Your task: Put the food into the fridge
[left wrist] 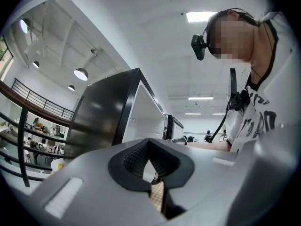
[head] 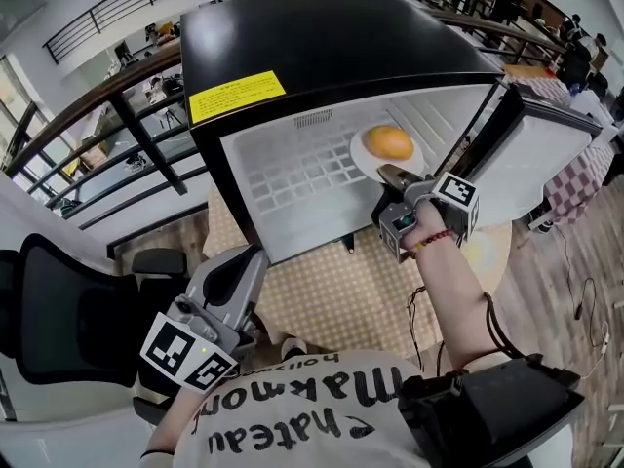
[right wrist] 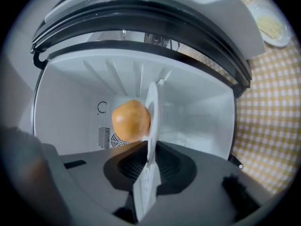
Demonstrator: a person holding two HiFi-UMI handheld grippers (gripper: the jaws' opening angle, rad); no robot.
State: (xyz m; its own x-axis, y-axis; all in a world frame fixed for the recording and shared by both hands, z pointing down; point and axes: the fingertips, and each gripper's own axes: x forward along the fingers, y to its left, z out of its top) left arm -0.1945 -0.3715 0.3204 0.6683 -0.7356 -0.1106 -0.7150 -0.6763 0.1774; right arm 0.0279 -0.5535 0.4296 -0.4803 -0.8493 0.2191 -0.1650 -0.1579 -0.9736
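Fridge: the black fridge [head: 331,47] stands with its white cavity facing the person. Its far side is cut off by its own top in the head view.
Fridge door: the fridge door [head: 551,154] is swung wide to the right; only its inner white face and dark seal show.
Right gripper: the right gripper [head: 395,176] reaches into the cavity's mouth. Its jaws are nearly together, pinched on the near rim of the plate [head: 370,164]. The right gripper view shows the rim running between the pads.
Task's thing: the round orange food [head: 388,142] sits on the plate, inside the open cavity, near its right side.
Hard to tell: the right gripper view shows the plate edge-on [right wrist: 151,126]. The food [right wrist: 131,120] hides part of the vent on the back wall. No view shows whether the plate's underside rests on a shelf or hangs free.
Left gripper: the left gripper [head: 244,261] is held low at the person's left, well apart from the fridge. Its jaws are together with nothing between them, as its own view [left wrist: 151,168] shows.
Table: the checked cloth [head: 331,291] is mostly hidden by the fridge and the arm.
Second plate: the second plate [right wrist: 273,27] lies on the cloth beyond the door; it is partly cut off and its pale contents are too blurred to name.
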